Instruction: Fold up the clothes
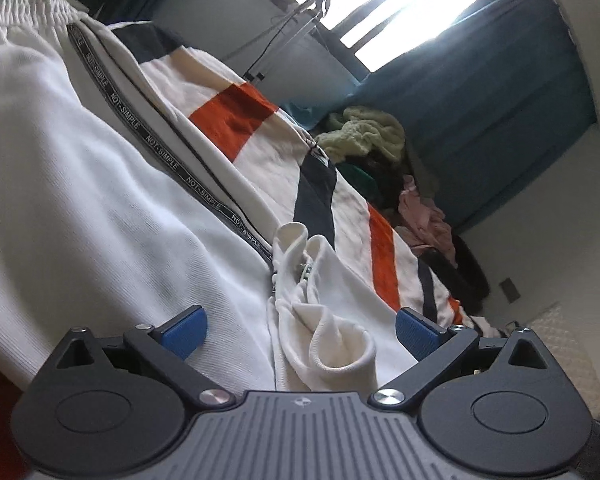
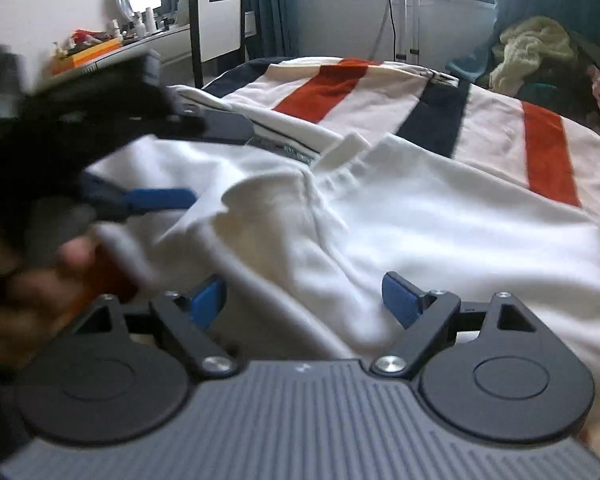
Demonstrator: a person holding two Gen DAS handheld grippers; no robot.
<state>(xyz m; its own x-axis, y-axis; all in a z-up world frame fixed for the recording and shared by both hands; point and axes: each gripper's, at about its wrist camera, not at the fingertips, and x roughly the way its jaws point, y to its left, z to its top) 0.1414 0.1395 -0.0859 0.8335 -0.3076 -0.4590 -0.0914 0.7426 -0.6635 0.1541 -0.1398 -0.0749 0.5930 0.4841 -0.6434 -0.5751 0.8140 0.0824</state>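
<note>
White track pants with a grey "NOT-SIMPLE" side stripe lie on a bed; they also show in the right wrist view. Their elastic waistband is at the far left. A rolled white cuff lies between the fingers of my open left gripper. My right gripper is open, low over a fold of the white cloth. The left gripper shows blurred at the left of the right wrist view, with the hand that holds it.
The bed has a cream cover with orange and navy stripes. A heap of clothes lies at its far side. Blue curtains, a bright window, a white chair and a cluttered desk stand beyond.
</note>
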